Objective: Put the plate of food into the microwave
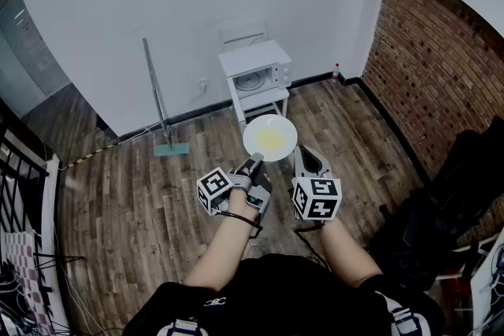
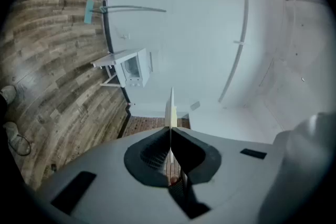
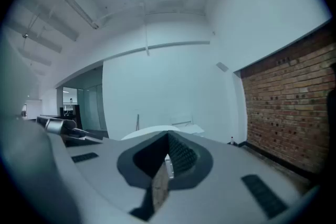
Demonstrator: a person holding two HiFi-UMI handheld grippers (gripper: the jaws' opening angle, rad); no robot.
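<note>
1. Straight ahead at 12 o'clock: a boxy white microwave (image 1: 260,78) on a white two-shelf stand (image 1: 266,100), backed against a plain white wall (image 1: 157,4). Open brown plank floor (image 1: 134,185) all the way up to it.
2. Edges to mind: a red brick wall (image 1: 441,67) at 2 o'clock and dark bulky gear (image 1: 465,169) at 4 o'clock. At 11 o'clock, a long-handled mop with a pale green head (image 1: 160,102) leaning on the white wall, apart from the stand.
3. Left gripper (image 1: 253,163): jaws pressed together on the 7 o'clock rim of a round white plate (image 1: 270,138). In the left gripper view, that rim edge-on, a thin pale line between the pads.
4. Right gripper (image 1: 303,157): jaws drawn nearly together at the plate's 4 o'clock rim, with a pale sliver pinched between them, apparently that rim.
5. Plate held level and face up, with yellow food (image 1: 269,141) spread at its middle. Round, so no long axis. Carried above the floor, just ahead of both grippers, in line with the microwave yet well short of it.
</note>
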